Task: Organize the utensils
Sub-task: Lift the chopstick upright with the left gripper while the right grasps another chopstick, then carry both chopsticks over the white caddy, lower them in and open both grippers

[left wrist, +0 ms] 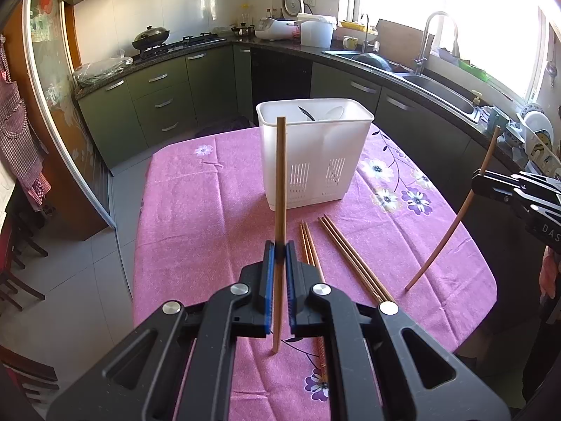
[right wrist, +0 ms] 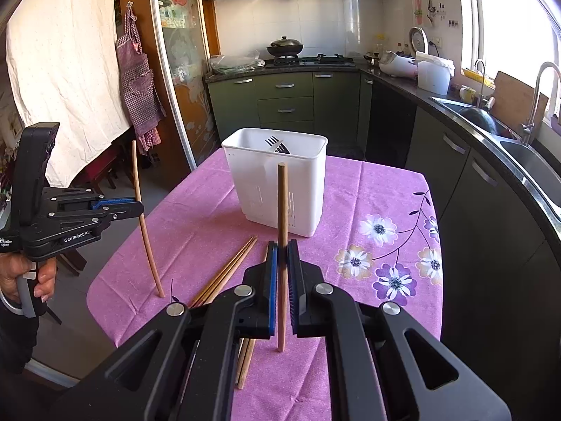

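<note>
A: How are the two hand-held grippers posed?

B: Both tilt downward over the table with the pink flowered tablecloth (left wrist: 196,203). The left black gripper (left wrist: 279,247) has its blue-padded jaws pressed onto a thin brown wooden chopstick (left wrist: 280,175) that stands nearly upright between them. The right black gripper (right wrist: 282,252) does the same, pinching a second brown wooden chopstick (right wrist: 282,203), also close to vertical.

A: Can each be seen from the other side?

B: Yes. In the right wrist view the left gripper sits at the left edge, with a person's hand (right wrist: 33,280) wrapped around its handle and its chopstick's lower end close to the cloth. In the left wrist view the right gripper enters at the right edge, its stick slanting down toward the tablecloth.

A: And the container?

B: A tall white rectangular plastic utensil holder (left wrist: 312,161) with slotted sides stands upright on the far part of the table. A dark fork (right wrist: 277,144) shows inside, tines up, and there looks to be a pale spoon (left wrist: 335,112) beside it.

A: Any loose utensils?

B: Several more wooden chopsticks (left wrist: 350,256) lie flat on the cloth between the holder and the grippers.
</note>
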Available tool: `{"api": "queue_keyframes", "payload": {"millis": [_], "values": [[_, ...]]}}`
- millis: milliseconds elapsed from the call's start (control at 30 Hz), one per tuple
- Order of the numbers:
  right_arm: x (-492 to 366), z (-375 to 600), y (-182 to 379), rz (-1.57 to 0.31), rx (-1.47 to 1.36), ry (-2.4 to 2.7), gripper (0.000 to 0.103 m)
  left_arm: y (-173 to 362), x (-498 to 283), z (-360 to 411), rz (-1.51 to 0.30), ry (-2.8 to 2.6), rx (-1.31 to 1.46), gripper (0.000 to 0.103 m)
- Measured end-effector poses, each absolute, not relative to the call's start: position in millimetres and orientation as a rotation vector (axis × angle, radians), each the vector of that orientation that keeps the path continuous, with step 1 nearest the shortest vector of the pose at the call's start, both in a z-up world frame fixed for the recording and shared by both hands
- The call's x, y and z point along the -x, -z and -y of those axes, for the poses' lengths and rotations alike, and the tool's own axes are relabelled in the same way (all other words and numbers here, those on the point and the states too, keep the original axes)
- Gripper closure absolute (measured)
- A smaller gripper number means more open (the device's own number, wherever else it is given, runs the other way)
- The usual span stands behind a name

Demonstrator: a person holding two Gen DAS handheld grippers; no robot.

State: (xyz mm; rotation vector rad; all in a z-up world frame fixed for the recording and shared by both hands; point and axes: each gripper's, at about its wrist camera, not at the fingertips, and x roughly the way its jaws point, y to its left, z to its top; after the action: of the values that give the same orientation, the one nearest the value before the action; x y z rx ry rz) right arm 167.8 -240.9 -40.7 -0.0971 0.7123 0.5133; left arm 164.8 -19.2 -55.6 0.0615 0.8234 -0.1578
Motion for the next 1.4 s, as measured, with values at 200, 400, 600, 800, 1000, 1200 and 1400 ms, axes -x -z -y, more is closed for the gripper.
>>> {"api": "queue_keyframes", "payload": {"millis": [200, 400, 600, 800, 1000, 1200, 1400], "values": [[-170.1, 237.9, 33.0, -0.699, 0.096, -0.528, 0.097, 53.3, -165.5, 19.1, -0.821, 0.164, -0.057, 0.097], [-171.7, 230.0, 20.9, -0.680, 0.106, -0.541, 0.097, 52.1, -169.3, 21.9, -0.818, 0.171, -0.055, 0.097], [-175.6, 224.0, 3.1, -0.657, 0.113, -0.553, 0.097, 41.1, -174.4, 25.8, -0.805, 0.185, -0.055, 0.097], [-187.4, 222.2, -29.3, -0.622, 0.100, -0.563, 0.097, 7.9, -184.0, 35.8, -0.786, 0.223, -0.063, 0.097], [-209.2, 221.1, -75.6, -0.569, 0.075, -0.563, 0.097, -42.7, -197.6, 42.4, -0.733, 0.252, -0.060, 0.097], [-233.1, 219.7, -119.8, -0.501, 0.052, -0.546, 0.097, -90.6, -209.6, 49.0, -0.659, 0.255, -0.072, 0.097], [-270.6, 217.8, -147.8, -0.467, 0.021, -0.528, 0.097, -128.3, -233.8, 57.5, -0.591, 0.241, -0.084, 0.097]]}}
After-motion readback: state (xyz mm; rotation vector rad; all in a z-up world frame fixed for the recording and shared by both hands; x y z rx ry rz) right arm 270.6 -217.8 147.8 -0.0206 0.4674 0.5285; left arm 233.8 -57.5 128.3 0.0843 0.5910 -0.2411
